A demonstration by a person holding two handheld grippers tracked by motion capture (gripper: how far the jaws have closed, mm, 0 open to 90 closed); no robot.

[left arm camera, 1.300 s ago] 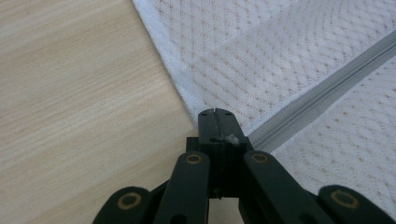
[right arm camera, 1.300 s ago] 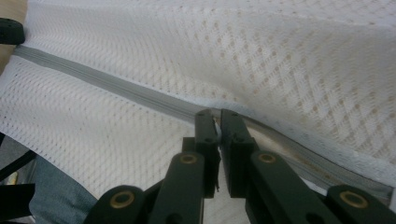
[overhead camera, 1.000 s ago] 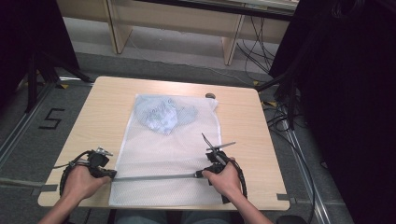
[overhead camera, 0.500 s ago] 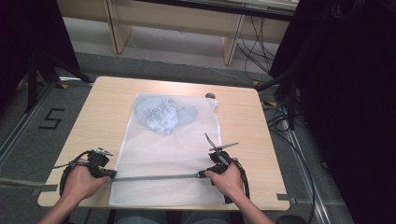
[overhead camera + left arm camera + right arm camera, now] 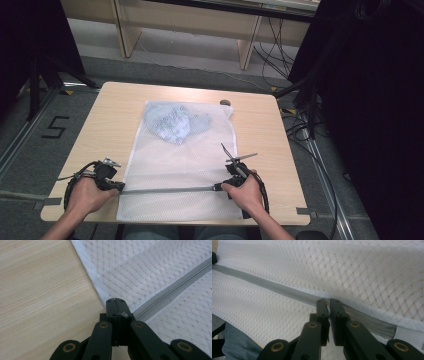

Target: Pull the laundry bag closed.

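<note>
I have the white mesh laundry bag lying flat on the wooden table, its near edge hanging a little over the table's 6 o'clock side toward my lap, and a crumpled blue-and-white garment sits inside it up toward 12 o'clock — well away from where I'm working, so nothing bunches under the zip. The grey zipper runs straight across the bag from 9 o'clock to 3 o'clock, and I hold one end with each claw. My left gripper has its jaws pressed together at the zipper's 9 o'clock end, right where the tape meets the bag's hemmed corner; in the left gripper view a small pale bit of fabric or tape peeks out beside the jaws, so I judge it is pinching that end to anchor it. My right gripper is clamped with its jaws nearly touching on the zipper toward 3 o'clock — a sliver of something light shows between them, most likely the slider's pull, though it is too small to be sure. Holding both ends keeps the line taut and flat, which I reckon is what a slider needs to travel without snagging the mesh. Beyond my right claw the zipper continues a short way to its white end tab.
</note>
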